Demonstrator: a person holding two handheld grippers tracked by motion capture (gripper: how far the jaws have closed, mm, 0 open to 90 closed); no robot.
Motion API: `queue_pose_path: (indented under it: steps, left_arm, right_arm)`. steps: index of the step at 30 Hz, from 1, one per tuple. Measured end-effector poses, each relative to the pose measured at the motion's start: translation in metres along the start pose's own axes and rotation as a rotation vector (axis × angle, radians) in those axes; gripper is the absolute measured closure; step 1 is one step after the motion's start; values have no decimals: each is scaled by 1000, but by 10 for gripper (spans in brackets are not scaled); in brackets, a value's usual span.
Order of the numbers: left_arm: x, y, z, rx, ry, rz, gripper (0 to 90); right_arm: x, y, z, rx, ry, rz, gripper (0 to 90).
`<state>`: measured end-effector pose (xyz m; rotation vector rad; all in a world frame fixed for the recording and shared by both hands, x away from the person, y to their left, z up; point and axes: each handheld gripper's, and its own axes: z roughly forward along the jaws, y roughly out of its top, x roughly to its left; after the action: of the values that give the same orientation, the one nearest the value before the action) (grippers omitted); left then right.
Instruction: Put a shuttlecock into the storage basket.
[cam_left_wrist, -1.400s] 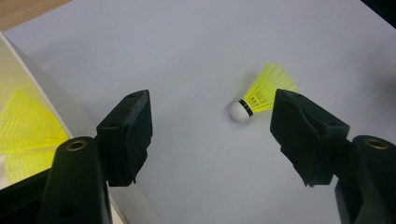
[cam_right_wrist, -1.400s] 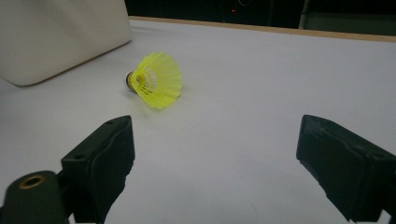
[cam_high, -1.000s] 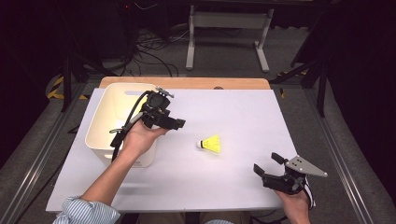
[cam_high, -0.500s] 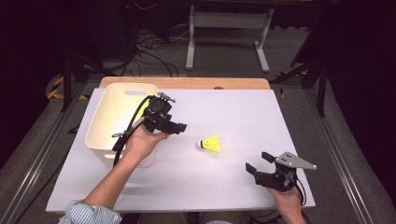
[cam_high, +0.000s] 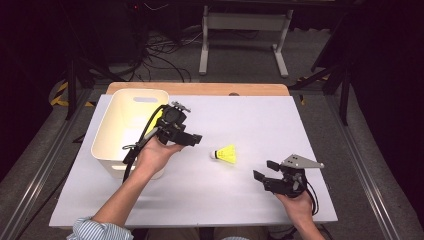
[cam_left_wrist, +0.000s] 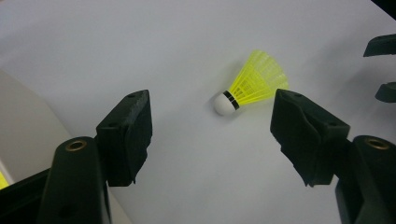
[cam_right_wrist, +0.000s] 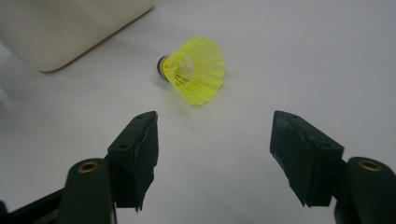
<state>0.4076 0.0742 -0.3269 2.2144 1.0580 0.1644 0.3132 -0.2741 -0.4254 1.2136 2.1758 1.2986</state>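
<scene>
A: The right gripper (cam_high: 265, 170) has been carried in from the table's right edge toward the yellow shuttlecock (cam_high: 225, 154), and its jaws have just been closing, with nothing between them.

B: Spread apart they are seen, then, and empty. And the shuttlecock?

A: It is laid on its side on the white table (cam_high: 240, 120), between both grippers, untouched.

B: The left gripper (cam_high: 196, 139)?

A: It is held wide open just beside the cream bin (cam_high: 107, 145), pointed at the shuttlecock.
</scene>
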Motion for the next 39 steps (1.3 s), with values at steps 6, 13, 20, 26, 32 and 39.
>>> queue_pose_path:
  steps: [6,13,20,26,32,39]
  left_arm:
    - [-1,0,4,8,-2,4,305]
    - [-3,0,7,13,0,11,305]
    - [-5,0,10,22,0,16,302]
    - [-7,1,14,29,2,23,301]
    - [-8,1,17,38,6,28,299]
    - [-9,1,19,42,7,32,298]
  right_arm:
    - [6,9,12,48,11,-5,410]
    - [11,17,25,98,27,-24,466]
    - [14,22,39,140,38,-29,517]
    - [15,26,49,166,40,-36,558]
    - [15,29,60,192,43,-34,599]
    - [17,32,70,204,52,-37,628]
